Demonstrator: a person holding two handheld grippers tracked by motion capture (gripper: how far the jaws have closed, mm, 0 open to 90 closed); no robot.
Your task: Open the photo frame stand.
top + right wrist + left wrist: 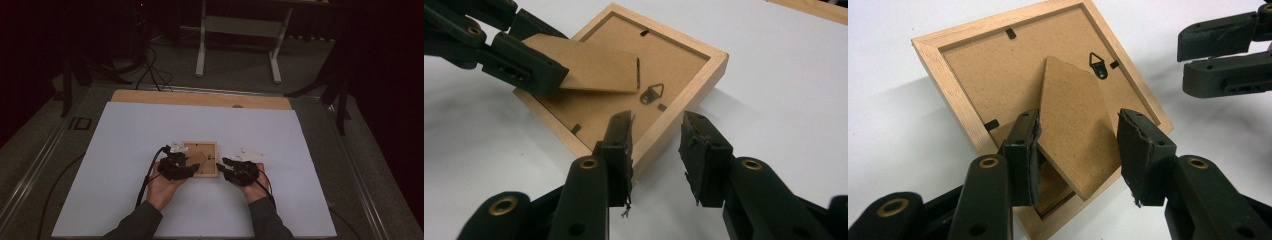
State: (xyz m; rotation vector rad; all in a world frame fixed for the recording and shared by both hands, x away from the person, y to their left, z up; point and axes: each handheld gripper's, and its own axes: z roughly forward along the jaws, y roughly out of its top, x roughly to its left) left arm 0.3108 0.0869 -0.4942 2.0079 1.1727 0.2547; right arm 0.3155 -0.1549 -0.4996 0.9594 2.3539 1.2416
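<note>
The wooden picture frame [963, 65] lies face down on the white table [125, 150], its cardboard stand [1075, 125] raised between the left gripper [1078, 150] pads, seemingly gripped. The right gripper [656, 155] stands open, straddling the frame's near edge, untouching

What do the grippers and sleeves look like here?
Both the left gripper and right gripper are black, two-jawed, with frayed black pads and brass-coloured rivets. A black cable trails from each. Sleeves are dark grey.
</note>
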